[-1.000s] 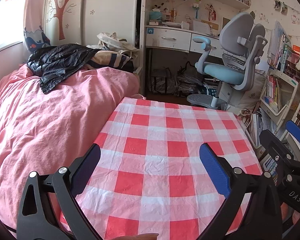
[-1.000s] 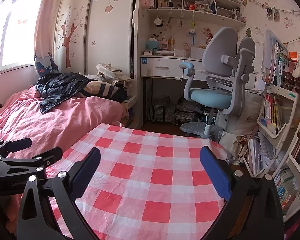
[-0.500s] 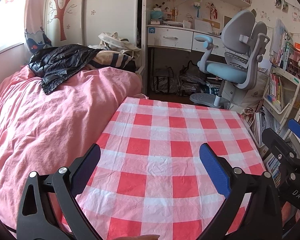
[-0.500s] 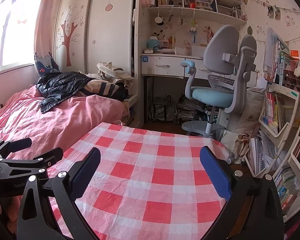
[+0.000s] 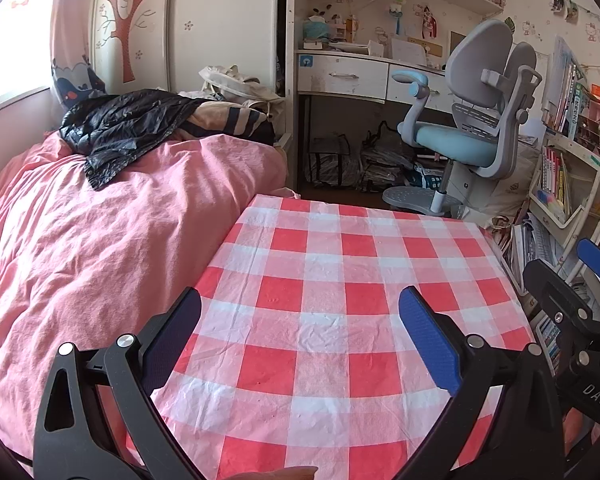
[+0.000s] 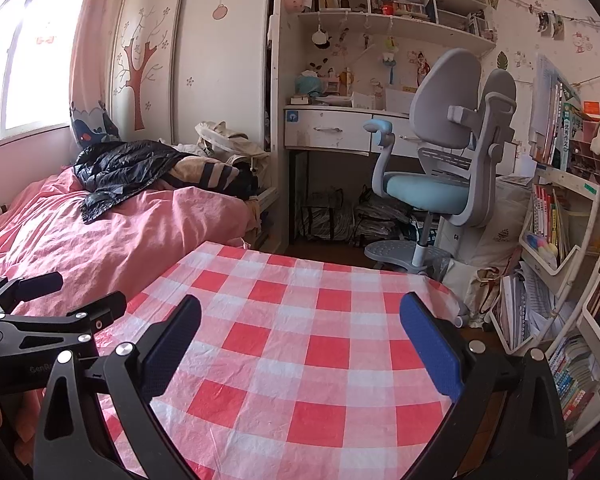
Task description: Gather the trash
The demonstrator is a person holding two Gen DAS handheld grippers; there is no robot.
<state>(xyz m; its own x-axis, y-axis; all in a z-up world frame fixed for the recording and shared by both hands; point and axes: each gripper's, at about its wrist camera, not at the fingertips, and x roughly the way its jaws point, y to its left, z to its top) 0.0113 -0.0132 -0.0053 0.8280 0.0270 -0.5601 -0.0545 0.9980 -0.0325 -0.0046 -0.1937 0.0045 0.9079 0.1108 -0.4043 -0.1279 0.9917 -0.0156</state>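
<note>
No trash shows in either view. A table under a red and white checked cloth [image 5: 324,304] [image 6: 300,336] lies in front of both grippers. My left gripper [image 5: 300,312] hangs open over the table's near left part, nothing between its blue pads. My right gripper [image 6: 300,320] is open too, above the near right part. In the left wrist view the right gripper [image 5: 572,292] shows at the right edge; in the right wrist view the left gripper [image 6: 56,300] shows at the left edge.
A bed with a pink quilt [image 5: 100,232] runs along the table's left side, a black jacket [image 5: 128,128] on it. Beyond the table stand a grey and blue desk chair [image 5: 472,128], a white desk [image 5: 340,76] and bags underneath. Bookshelves [image 6: 556,216] crowd the right.
Both views have shifted slightly; the left wrist view has tilted a little, so the room sits a bit lower and further right. Both grippers stay open and empty.
</note>
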